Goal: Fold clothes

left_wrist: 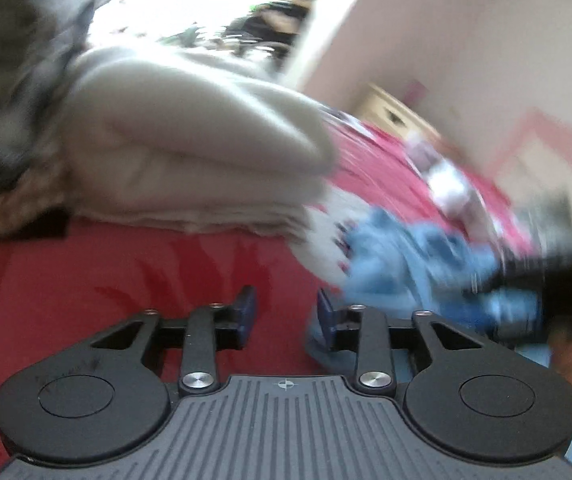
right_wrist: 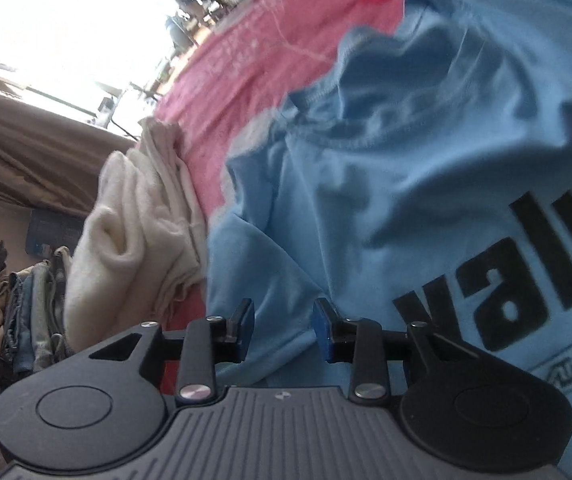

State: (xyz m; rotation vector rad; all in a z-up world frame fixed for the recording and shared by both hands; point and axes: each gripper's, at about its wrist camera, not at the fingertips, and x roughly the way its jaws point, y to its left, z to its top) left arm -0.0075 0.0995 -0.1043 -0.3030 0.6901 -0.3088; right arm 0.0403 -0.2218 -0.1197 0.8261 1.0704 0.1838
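Red bedspread under blue T-shirt

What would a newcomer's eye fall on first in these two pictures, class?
The crumpled light blue T-shirt with bold black lettering fills most of the right wrist view, lying on a red bedspread. Beside it sits a folded cream towel, large in the left wrist view. In the foreground, each hand-held gripper, left and right, has its blue-padded jaws apart with nothing pinched.
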